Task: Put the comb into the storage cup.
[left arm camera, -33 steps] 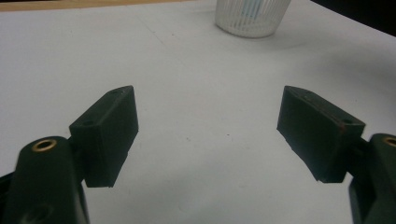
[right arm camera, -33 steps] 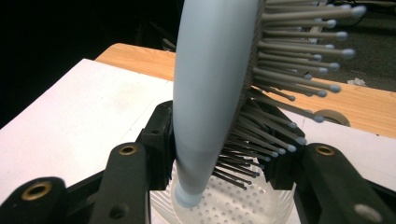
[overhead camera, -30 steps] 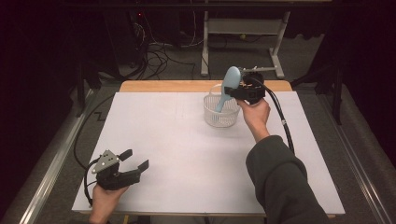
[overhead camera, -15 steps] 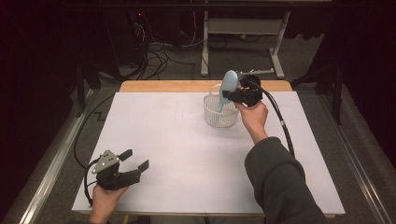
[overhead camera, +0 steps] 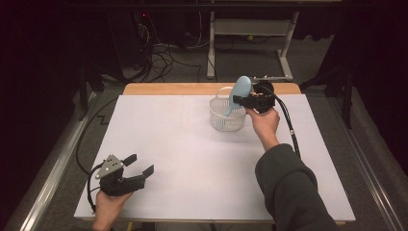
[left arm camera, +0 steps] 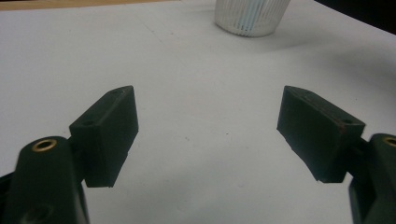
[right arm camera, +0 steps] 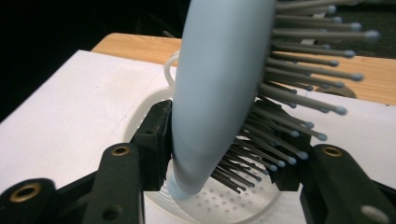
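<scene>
Across the middle of the high view lies the table [overhead camera: 192,159], its top covered by a white sheet with a strip of bare wood showing along the far edge. On the far right part of the sheet stands a white basket [overhead camera: 222,120], round, with slatted walls and a perforated floor; in the left gripper view its lower wall [left arm camera: 252,18] appears at the top edge, well apart from that gripper's jaws. A person's right forearm in a dark sleeve [overhead camera: 288,192] reaches from the bottom of the high view to the basket's right side, the hand carrying the right gripper [overhead camera: 240,102] just above the basket's rim, a black cable trailing back over the sheet. Between its jaws stands a light blue hairbrush [overhead camera: 238,94], tilted, head up and narrow end down inside the basket; in the right gripper view the hairbrush [right arm camera: 219,84] has its smooth back against the left jaw and its bristles toward the right jaw, the lower tip just above the basket's floor. These jaws have just been opening, with the hairbrush between them; whether the pads press on it cannot be told. At the near left corner of the sheet the left gripper [overhead camera: 142,163] rests in the person's hand, jaws wide apart [left arm camera: 205,135] over bare sheet, nothing between them
</scene>
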